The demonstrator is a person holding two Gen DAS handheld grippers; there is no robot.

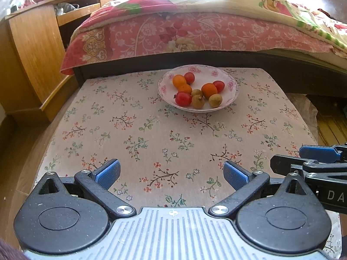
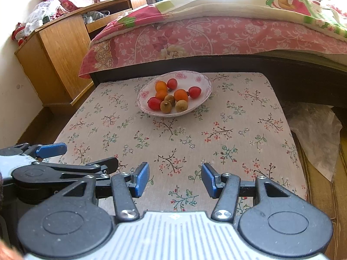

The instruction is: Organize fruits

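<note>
Your left gripper [image 1: 171, 174] and right gripper [image 2: 175, 179]: both spread, empty; fruit plate [image 1: 229, 80] well ahead, roughly equidistant.

Bright daylight from behind the bed [image 1: 195, 32], blown-out glare at top, fisheye-curved edges, dark vignetted corners

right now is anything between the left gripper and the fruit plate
No object: in the left wrist view only bare flowered tablecloth runs from the open left gripper to the plate. The right wrist view agrees.
</note>
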